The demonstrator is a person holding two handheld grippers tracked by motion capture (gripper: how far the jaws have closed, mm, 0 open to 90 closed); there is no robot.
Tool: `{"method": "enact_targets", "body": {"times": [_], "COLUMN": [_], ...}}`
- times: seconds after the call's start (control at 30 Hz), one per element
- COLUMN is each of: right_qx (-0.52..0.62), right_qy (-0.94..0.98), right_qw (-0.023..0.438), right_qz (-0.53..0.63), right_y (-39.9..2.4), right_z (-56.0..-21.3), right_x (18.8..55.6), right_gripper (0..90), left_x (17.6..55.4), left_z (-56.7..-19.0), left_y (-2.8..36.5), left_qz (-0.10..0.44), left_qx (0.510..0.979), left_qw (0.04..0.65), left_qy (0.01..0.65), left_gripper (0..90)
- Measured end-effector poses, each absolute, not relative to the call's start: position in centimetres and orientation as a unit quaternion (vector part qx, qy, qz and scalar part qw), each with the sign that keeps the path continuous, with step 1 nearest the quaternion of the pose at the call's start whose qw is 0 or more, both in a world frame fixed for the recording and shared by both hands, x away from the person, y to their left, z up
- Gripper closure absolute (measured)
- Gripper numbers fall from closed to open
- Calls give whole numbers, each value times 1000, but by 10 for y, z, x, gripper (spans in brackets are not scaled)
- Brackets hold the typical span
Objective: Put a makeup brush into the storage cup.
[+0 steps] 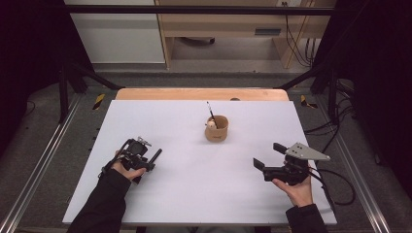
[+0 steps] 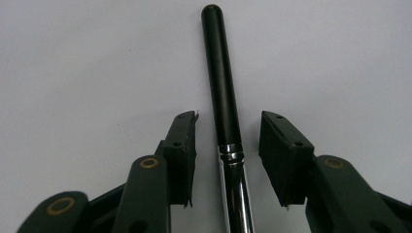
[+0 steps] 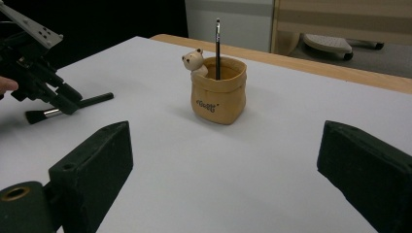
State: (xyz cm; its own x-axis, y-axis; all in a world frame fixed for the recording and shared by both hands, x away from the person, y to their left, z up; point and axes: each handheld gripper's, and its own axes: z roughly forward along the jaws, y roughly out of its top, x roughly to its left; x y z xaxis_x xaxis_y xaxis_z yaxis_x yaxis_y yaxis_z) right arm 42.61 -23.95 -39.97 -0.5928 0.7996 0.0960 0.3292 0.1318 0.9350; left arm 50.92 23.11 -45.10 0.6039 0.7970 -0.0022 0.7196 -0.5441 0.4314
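Brush (image 2: 224,87) lies flat on the white tabletop (image 1: 204,179), between the left tongs' (image 2: 227,141) half-open jaws, neither pad touching its black handle. Right tongs (image 3: 226,160) stand wide, empty. Lettering on the tan pouch holder (image 3: 217,92) is unreadable.

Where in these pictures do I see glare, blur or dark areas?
Left gripper view: glare streaks on the brush chrome ferrule, near parts soft. Right gripper view: its own gripper pads blurred, pouch sharp. High view: table evenly lit, surroundings dark.
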Motion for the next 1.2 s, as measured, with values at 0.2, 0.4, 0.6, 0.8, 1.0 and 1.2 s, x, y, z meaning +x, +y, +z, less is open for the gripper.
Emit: {"method": "enact_targets", "body": {"times": [0.2,0.4,0.6,0.8,1.0,1.2], "right_qx": [394,394,394,394,394,394], "right_qy": [718,719,718,719,718,718], "right_qw": [222,221,221,221,220,220], "right_qz": [529,529,529,529,529,530], "right_y": [-239,-239,-239,-239,-239,-239], "right_z": [-400,-400,-400,-400,-400,-400], "right_x": [426,426,426,426,426,426], "right_gripper": [63,62,61,61,61,61], "left_x": [509,509,508,509,508,508], "left_z": [-451,-450,-450,-450,-450,-450], "left_y": [232,231,231,230,229,229], "left_qz": [99,97,96,96,99,101], "left_qx": [872,871,872,872,876,878], "left_qw": [194,193,191,189,187,188], "left_qy": [439,441,440,441,434,428], "left_gripper": [661,721,761,780,783,786]}}
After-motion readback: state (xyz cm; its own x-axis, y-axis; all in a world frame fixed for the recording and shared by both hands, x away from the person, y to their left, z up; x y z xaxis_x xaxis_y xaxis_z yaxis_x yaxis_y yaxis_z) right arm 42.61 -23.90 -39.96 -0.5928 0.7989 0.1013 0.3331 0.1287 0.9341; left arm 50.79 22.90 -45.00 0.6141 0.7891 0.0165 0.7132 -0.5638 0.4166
